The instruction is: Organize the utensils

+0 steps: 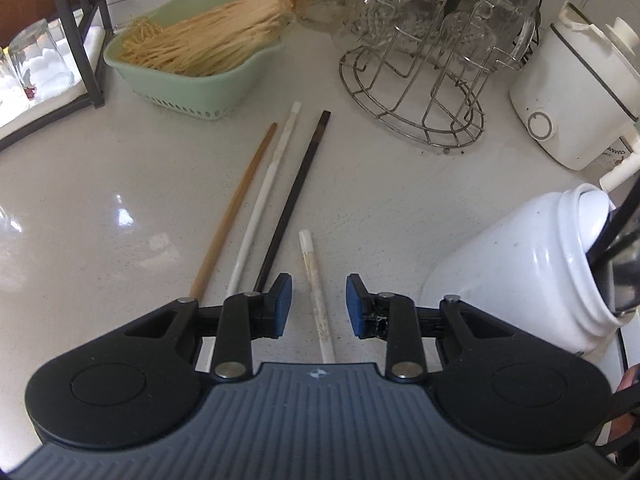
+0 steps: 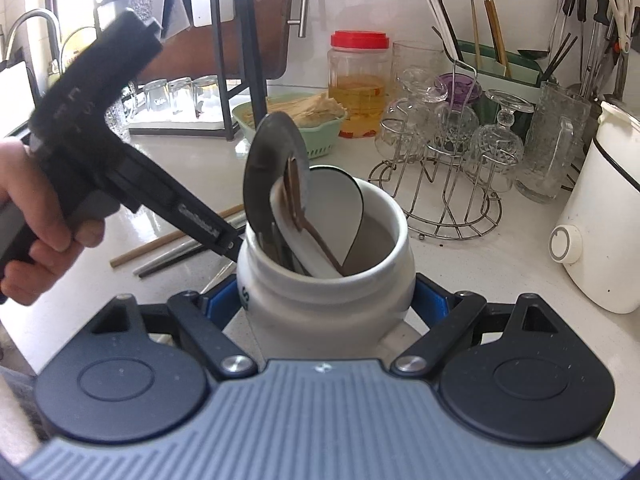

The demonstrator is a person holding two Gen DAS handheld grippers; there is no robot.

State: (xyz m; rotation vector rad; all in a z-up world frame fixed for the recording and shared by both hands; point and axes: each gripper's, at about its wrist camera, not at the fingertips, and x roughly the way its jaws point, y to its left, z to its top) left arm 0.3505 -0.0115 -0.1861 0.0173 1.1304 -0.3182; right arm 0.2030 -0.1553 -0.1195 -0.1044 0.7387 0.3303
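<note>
Several chopsticks lie on the white counter in the left wrist view: a wooden one [image 1: 234, 210], a white one [image 1: 266, 196], a black one [image 1: 294, 204] and a short white one [image 1: 316, 296]. My left gripper [image 1: 318, 306] is open, its pads on either side of the short white chopstick, just above it. My right gripper [image 2: 326, 304] is shut on the white ceramic utensil jar [image 2: 324, 300], also seen at the right of the left wrist view [image 1: 528, 272]. The jar holds a metal ladle [image 2: 276, 172], a white spoon [image 2: 332, 220] and a wooden utensil [image 2: 300, 208].
A green basket [image 1: 188, 80] of dried strips stands behind the chopsticks. A wire rack [image 1: 416, 92] of glasses and a white cooker [image 1: 576, 92] stand at the right. A black dish rack [image 1: 76, 40] is at the left. A red-lidded jar [image 2: 359, 84] stands at the back.
</note>
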